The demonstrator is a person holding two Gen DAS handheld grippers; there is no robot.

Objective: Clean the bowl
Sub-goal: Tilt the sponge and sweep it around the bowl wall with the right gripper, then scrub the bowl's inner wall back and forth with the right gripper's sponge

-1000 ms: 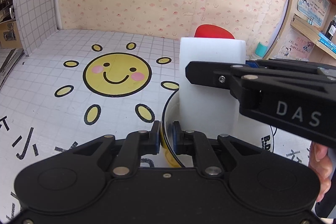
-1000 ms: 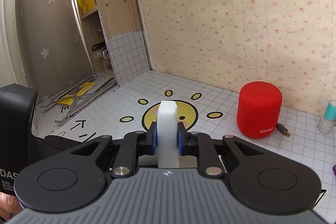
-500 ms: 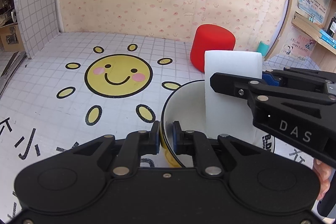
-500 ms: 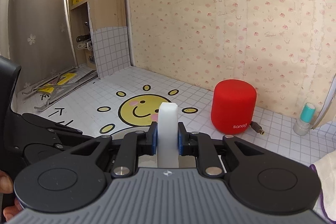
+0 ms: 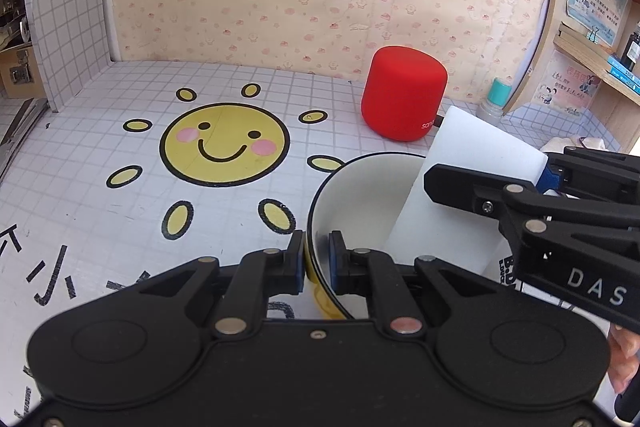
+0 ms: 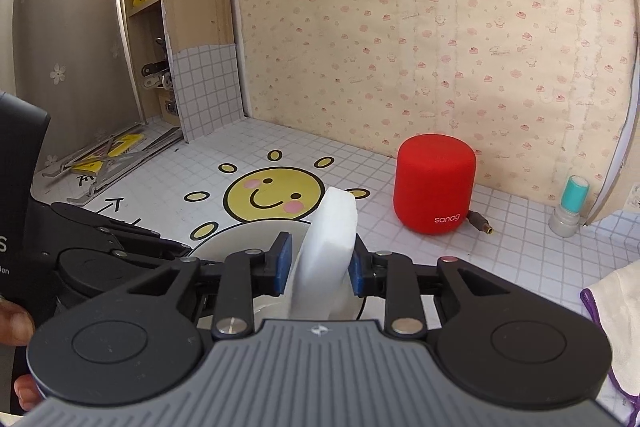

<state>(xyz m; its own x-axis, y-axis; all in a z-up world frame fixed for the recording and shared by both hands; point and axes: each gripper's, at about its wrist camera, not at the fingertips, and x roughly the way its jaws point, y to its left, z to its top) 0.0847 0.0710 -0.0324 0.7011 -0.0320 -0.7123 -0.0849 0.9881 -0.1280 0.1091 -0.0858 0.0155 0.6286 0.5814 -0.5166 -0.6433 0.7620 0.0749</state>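
A bowl (image 5: pixel 360 195), white inside and yellow outside with a black rim, stands tilted on the tiled mat. My left gripper (image 5: pixel 316 255) is shut on its near rim, one pad inside and one outside. A white sponge block (image 5: pixel 472 143) leans over the bowl's right side with its lower end inside. In the right wrist view the sponge (image 6: pixel 332 247) stands tilted between the jaws of my right gripper (image 6: pixel 320 263), which are opening. The left pad stands apart from it and the right pad touches its side. The bowl (image 6: pixel 240 239) shows just beyond the fingers.
A red cylindrical speaker (image 5: pixel 404 95) with a cable stands behind the bowl. A teal-capped bottle (image 5: pixel 496 99) sits by the right shelf unit. A cloth (image 6: pixel 612 307) lies at the right. A folded metal stand (image 6: pixel 108 155) lies at the far left by a wooden shelf.
The right gripper carried the sponge to the right across the bowl. Its jaws have parted and the sponge has tipped over. The left gripper kept its grip on the rim.
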